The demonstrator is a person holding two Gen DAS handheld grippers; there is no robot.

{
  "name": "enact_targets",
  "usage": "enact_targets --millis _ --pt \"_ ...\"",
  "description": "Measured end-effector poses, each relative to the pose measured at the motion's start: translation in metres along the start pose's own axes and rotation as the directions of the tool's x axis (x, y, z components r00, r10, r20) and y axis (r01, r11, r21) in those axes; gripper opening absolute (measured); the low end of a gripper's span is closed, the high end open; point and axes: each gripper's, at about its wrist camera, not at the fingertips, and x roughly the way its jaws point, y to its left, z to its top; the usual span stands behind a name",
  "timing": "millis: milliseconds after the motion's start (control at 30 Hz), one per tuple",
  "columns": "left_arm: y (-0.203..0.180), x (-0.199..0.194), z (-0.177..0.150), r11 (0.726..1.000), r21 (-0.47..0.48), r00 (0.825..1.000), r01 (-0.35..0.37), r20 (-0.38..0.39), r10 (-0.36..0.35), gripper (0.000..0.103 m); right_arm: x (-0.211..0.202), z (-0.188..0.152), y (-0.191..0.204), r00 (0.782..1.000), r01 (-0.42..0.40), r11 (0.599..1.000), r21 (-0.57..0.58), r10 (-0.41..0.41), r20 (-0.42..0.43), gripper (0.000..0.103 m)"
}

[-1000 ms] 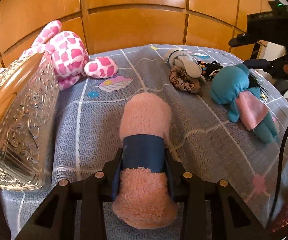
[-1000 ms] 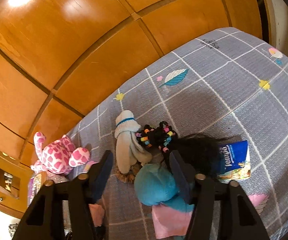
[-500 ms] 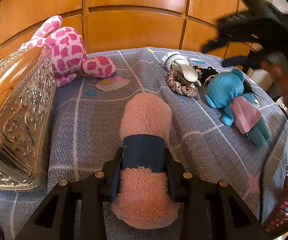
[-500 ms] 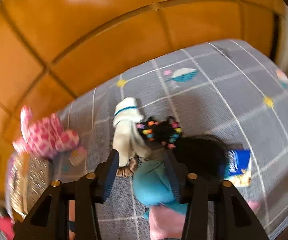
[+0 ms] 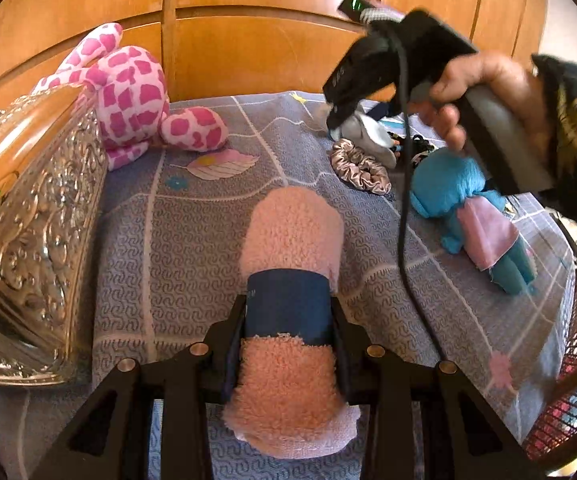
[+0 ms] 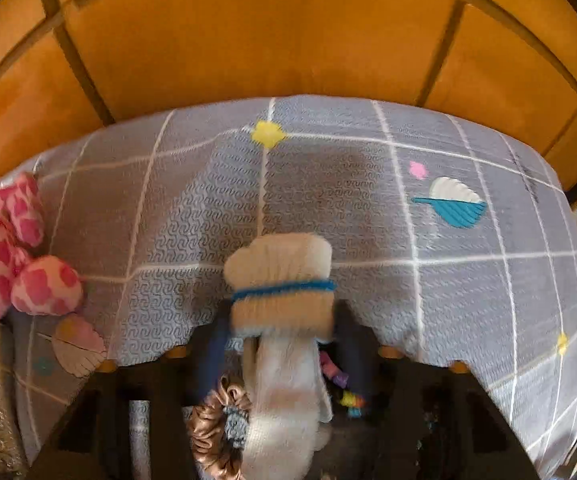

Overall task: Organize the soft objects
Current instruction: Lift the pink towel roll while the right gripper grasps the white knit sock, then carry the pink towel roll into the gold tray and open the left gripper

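Left hand-held gripper (image 5: 288, 344) clamped on pink towel roll (image 5: 292, 280) by its blue band, near centre of desk (image 5: 168, 248), likely holding for sorting; right hand-held gripper (image 6: 284, 344) straddles white sock (image 6: 284, 304) at far right, jaws closing to lift it.

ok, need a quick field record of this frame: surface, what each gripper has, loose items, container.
surface: grey grid-pattern cloth
left gripper: shut on pink fluffy sock roll
right gripper: jaws closing around white sock, contact unclear from blur
loose items: pink spotted plush, satin scrunchie, blue doll
container: embossed clear box, at left edge of the cloth
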Motion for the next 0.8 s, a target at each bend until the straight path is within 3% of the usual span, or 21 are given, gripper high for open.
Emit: enact_targets --millis 33,200,433,533,567,800 --pt "0.000 0.000 0.000 1.000 0.000 1.000 0.001 0.000 -0.001 0.037 -0.003 0.000 0.001 1.000 -0.004 1.000 -0.015 0.004 0.005 0.036" --pt "0.001 0.001 -0.001 1.000 -0.013 1.000 0.010 0.010 -0.010 0.037 -0.036 -0.012 0.004 0.992 -0.123 0.990 -0.063 0.125 0.029 0.035" --pt "0.002 -0.010 -0.007 1.000 -0.027 1.000 -0.003 0.002 0.003 0.034 -0.054 -0.082 0.011 0.945 -0.322 0.943 -0.085 0.315 -0.084 0.035" --pt "0.005 -0.021 -0.012 0.999 -0.054 1.000 -0.004 -0.004 0.004 0.034 -0.041 -0.107 0.021 0.949 -0.303 0.946 -0.112 0.288 -0.132 0.036" --pt "0.005 -0.023 -0.014 0.998 -0.055 1.000 -0.005 -0.006 0.005 0.034 -0.042 -0.112 0.023 0.955 -0.288 0.950 -0.117 0.276 -0.112 0.036" --pt "0.004 -0.059 -0.024 1.000 -0.025 0.999 -0.017 0.051 0.018 0.034 -0.034 -0.118 0.019 0.956 -0.278 0.956 -0.095 0.266 -0.126 0.043"
